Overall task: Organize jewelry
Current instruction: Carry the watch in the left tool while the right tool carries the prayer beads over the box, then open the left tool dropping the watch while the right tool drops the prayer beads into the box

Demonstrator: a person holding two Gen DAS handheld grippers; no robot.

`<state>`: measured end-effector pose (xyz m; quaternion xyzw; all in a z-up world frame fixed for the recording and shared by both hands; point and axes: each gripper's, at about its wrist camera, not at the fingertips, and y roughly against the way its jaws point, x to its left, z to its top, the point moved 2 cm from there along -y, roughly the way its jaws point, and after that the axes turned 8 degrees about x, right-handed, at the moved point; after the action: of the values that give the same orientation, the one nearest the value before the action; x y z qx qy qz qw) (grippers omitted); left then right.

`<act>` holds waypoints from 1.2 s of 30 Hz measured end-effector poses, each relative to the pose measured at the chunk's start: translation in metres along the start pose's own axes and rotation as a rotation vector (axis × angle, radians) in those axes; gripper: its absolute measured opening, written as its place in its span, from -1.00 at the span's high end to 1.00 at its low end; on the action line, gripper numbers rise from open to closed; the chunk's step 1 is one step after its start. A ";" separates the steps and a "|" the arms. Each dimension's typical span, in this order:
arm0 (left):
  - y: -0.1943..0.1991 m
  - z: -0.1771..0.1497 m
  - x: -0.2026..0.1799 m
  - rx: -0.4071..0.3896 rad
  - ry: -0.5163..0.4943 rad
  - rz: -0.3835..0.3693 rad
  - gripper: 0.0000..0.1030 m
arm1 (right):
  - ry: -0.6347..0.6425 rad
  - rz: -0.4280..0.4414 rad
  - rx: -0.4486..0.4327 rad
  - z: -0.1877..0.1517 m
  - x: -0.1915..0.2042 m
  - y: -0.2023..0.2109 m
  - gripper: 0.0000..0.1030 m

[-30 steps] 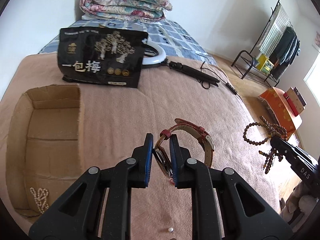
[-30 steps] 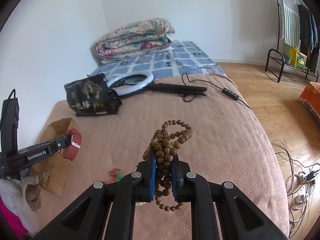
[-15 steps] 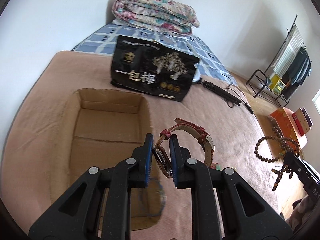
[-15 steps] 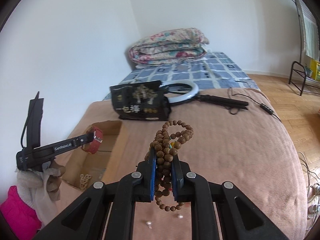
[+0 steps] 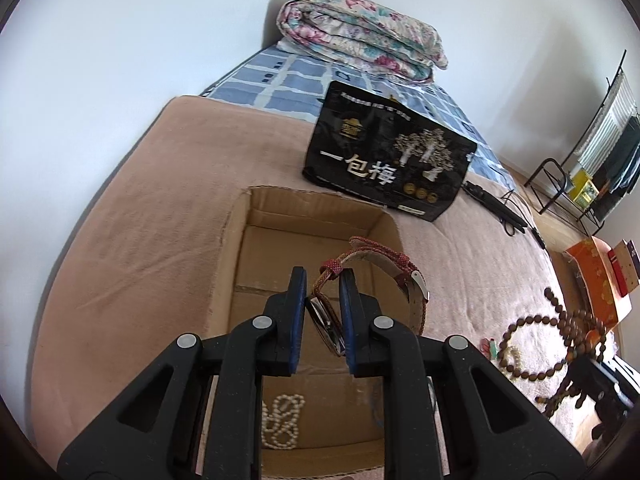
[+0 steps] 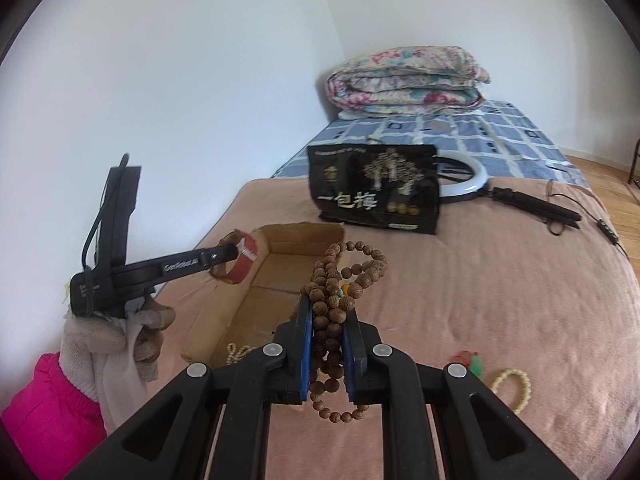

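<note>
L gripper point(image 5: 322, 312): clamped on red-strap watch point(image 5: 384, 276), held over cardboard box point(image 5: 316, 216) for drop-in.
R gripper point(image 6: 326, 344): clamped on wooden bead strand point(image 6: 340, 280), near box's right side, likely next.
Box: pearl strand point(image 5: 280, 420) inside, near end.

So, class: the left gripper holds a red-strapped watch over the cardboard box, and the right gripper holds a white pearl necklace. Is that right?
Not quite. The right gripper is shut on a string of brown wooden beads, as the right wrist view shows; the white pearls lie in the cardboard box. The left gripper does hold the red-strapped watch over it.
</note>
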<state>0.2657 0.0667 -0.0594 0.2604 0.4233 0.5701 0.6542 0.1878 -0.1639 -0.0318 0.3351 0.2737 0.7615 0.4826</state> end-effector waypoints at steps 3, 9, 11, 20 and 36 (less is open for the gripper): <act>-0.003 0.003 0.012 0.005 0.020 0.006 0.71 | 0.022 0.021 0.021 -0.002 0.014 -0.013 0.79; -0.009 0.004 0.025 0.025 0.036 0.023 0.71 | 0.053 0.049 0.058 -0.004 0.031 -0.037 0.79; -0.012 0.003 0.027 0.031 0.033 0.029 0.71 | 0.051 0.056 0.065 -0.005 0.035 -0.042 0.79; -0.019 -0.001 0.029 0.058 0.009 0.049 0.71 | 0.058 0.080 0.099 -0.006 0.046 -0.063 0.79; -0.015 -0.002 0.031 0.058 0.027 0.038 0.17 | 0.041 0.019 0.078 -0.008 0.026 -0.055 -0.37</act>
<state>0.2712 0.0935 -0.0810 0.2798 0.4433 0.5734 0.6296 0.2039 -0.1196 -0.0714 0.3407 0.3096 0.7616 0.4561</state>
